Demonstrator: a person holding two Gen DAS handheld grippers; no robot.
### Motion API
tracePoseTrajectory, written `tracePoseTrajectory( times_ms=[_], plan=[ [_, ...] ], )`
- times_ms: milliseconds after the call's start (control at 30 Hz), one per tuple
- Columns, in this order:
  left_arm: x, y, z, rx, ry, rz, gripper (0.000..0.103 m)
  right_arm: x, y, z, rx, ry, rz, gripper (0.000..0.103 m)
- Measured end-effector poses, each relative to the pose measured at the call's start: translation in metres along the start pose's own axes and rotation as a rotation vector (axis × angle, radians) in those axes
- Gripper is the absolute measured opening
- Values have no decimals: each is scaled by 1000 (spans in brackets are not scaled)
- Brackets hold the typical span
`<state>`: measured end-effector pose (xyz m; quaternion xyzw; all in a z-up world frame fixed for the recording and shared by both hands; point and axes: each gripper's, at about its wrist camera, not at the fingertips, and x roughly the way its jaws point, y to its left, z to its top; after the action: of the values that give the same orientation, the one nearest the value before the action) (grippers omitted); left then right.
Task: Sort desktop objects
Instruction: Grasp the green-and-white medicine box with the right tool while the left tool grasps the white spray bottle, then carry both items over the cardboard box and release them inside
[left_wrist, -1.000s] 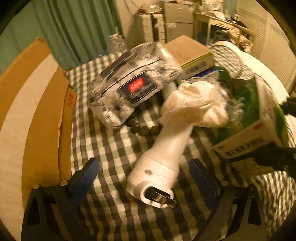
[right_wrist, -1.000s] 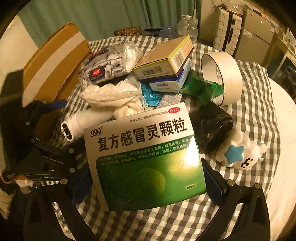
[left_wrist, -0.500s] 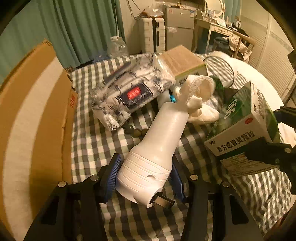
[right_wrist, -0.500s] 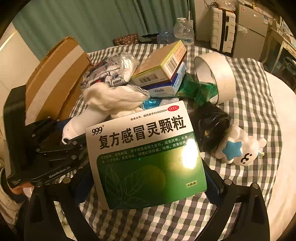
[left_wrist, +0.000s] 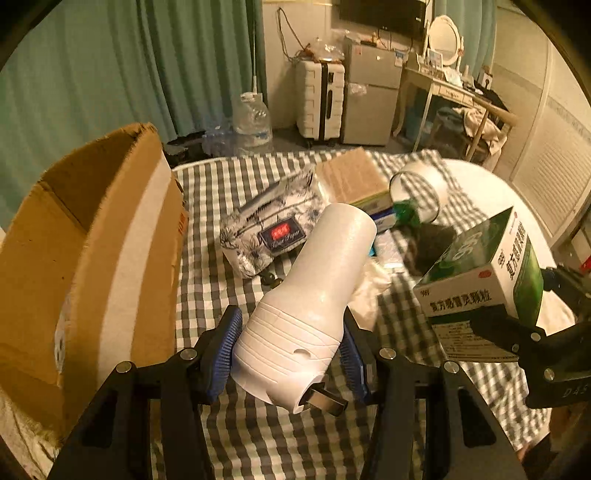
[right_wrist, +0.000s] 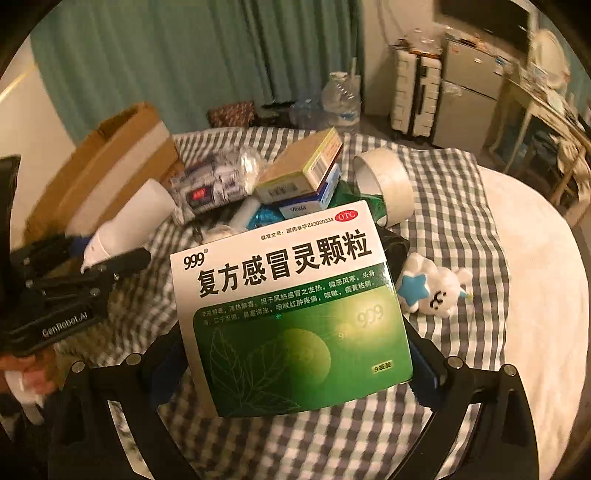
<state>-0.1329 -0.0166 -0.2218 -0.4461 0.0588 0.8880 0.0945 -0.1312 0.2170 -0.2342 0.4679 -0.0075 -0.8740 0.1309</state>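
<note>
Far left there's a corrugated cardboard box (left_wrist: 92, 258), brown with a wide white tape stripe, flap standing up at the edge of the grey-and-white checked tablecloth (left_wrist: 210, 206).

Next over, the left gripper (left_wrist: 291, 354) has its ribbed blue pads (left_wrist: 225, 354) clamped on the wide grooved base of a smooth white plastic bottle-shaped gadget (left_wrist: 314, 295) with a metal clip at its bottom end. It's lifted off the cloth, tilted, with its narrower round end pointing up and away. The gripper angles steeply downward, black arms spread only partway.

Behind it lies a crinkly floral-print tissue pack (left_wrist: 273, 225) with a dark label. Right of that is a stack of flat cartons, the top one a kraft-brown carton (right_wrist: 306, 166), then a fat roll of tape (right_wrist: 384, 184) tipped on its side.

Further right, the right gripper (right_wrist: 295, 365) is squeezing a glossy green-and-white medicine box (right_wrist: 291, 306) by its two side edges, printed face toward the camera, held up clear of the table. This gripper also tips steeply down, jaws spread wide around the box.

Just right of the box, a bumpy white plush toy (right_wrist: 436, 291) with a blue star lies on the cloth.
</note>
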Motion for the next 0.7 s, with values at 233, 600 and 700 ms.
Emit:
tracePoseTrajectory(
  times_ms=[233, 600, 700],
  plan=[
    [-40, -5, 12, -21, -79, -4, 53, -56, -8, -1, 120, -143, -47, 99],
    [-113, 16, 35, -81, -226, -6, 53, -149, 14, 29, 163, -345, -104, 99],
    [-132, 26, 37, -92, -269, -1, 53, -169, 29, 38, 164, -392, -93, 99]
  ],
)
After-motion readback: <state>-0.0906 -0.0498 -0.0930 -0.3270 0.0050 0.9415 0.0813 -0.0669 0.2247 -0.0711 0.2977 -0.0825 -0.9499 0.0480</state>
